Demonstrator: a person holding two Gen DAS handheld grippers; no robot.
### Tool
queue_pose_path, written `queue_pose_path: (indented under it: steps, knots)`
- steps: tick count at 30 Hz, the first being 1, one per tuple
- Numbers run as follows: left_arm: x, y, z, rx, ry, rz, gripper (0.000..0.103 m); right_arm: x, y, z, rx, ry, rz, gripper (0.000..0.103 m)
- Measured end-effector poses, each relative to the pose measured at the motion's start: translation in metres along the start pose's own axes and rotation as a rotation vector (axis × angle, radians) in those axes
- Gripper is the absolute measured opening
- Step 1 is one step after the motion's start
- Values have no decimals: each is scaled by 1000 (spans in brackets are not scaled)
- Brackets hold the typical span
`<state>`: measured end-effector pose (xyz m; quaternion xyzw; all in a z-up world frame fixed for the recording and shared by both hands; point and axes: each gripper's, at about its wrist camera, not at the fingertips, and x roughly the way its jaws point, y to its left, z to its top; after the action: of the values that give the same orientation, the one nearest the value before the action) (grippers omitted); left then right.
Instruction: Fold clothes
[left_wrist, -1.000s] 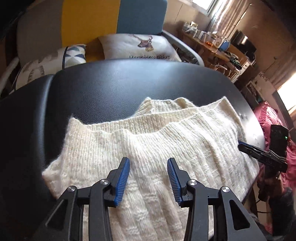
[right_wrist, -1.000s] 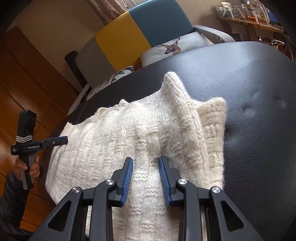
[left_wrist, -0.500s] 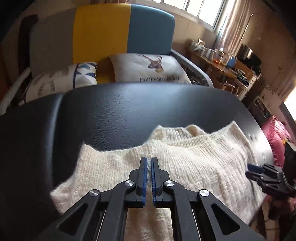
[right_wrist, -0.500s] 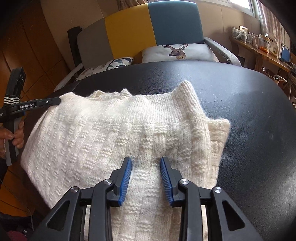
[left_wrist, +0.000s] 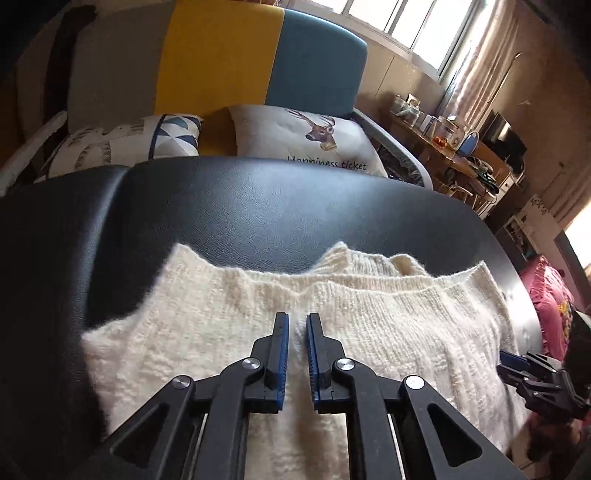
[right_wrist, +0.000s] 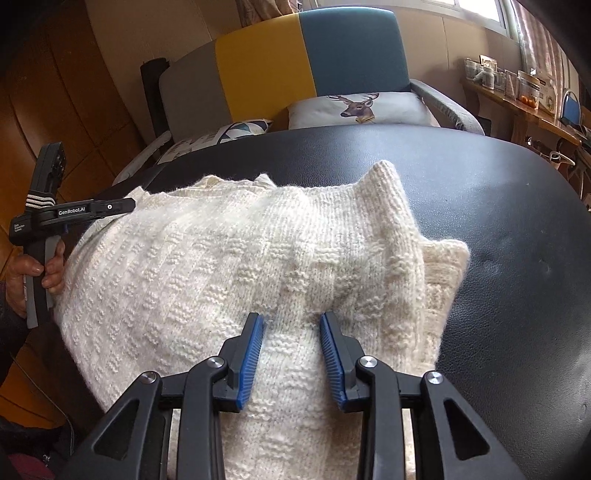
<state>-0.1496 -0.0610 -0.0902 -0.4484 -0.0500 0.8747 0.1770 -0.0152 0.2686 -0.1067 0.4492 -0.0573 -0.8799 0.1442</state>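
Observation:
A cream knitted sweater (left_wrist: 388, 325) lies folded on the black padded table (left_wrist: 258, 210); it also shows in the right wrist view (right_wrist: 229, 266). My left gripper (left_wrist: 297, 325) hovers over the sweater's near part, jaws almost closed with a narrow gap and nothing between them. It appears from the side in the right wrist view (right_wrist: 110, 206), held by a hand at the sweater's left edge. My right gripper (right_wrist: 291, 325) is open above the sweater's near right part, empty. It shows at the right edge of the left wrist view (left_wrist: 517, 363).
Behind the table (right_wrist: 498, 206) stands a grey, yellow and blue sofa (left_wrist: 221, 59) with a deer cushion (left_wrist: 306, 136) and a patterned cushion (left_wrist: 122, 144). A cluttered wooden shelf (left_wrist: 450, 147) is at the far right. Pink fabric (left_wrist: 550, 306) lies right of the table.
My left gripper closed from wide open to nearly shut and lifted back from the sweater. My right gripper stayed open and drew back a little. The sweater lies as before.

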Motion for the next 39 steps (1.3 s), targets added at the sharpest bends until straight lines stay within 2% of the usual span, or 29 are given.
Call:
queue_pose_path:
  steps: [7, 8, 9, 16, 18, 19, 23, 26, 29, 33, 37, 39]
  knots:
    - [25, 3, -5, 223, 95, 154, 11, 1, 2, 1, 0, -1, -9, 33]
    - [31, 4, -6, 239, 99, 190, 11, 0, 2, 1, -2, 0, -8, 33]
    - [30, 5, -6, 219, 93, 195, 11, 0, 2, 0, -3, 1, -6, 33]
    - [8, 13, -6, -2, 40, 132, 9, -1, -2, -2, 2, -5, 19, 33]
    - [2, 16, -6, -66, 25, 114, 9, -3, -6, -1, 17, -3, 45, 33]
    - [-4, 9, -8, -65, 14, 86, 10, -8, -11, 0, 34, 1, 76, 33]
    - [-32, -33, -19, 1, -32, -53, 22, -50, -47, -2, 123, -54, 212, 33]
    - [-32, -72, -33, 81, -8, -147, 25, -80, -87, -23, 267, -79, 348, 33]
    - [-27, -112, -46, 163, 25, -236, 25, -86, -111, -48, 368, -19, 497, 33]
    - [-12, -159, -57, 259, 84, -281, 25, -80, -119, -75, 403, 40, 559, 33]
    - [1, -189, -61, 324, 123, -320, 25, -70, -128, -85, 447, 46, 642, 33]
    - [7, -200, -61, 354, 139, -344, 25, -61, -127, -84, 437, 85, 666, 34]
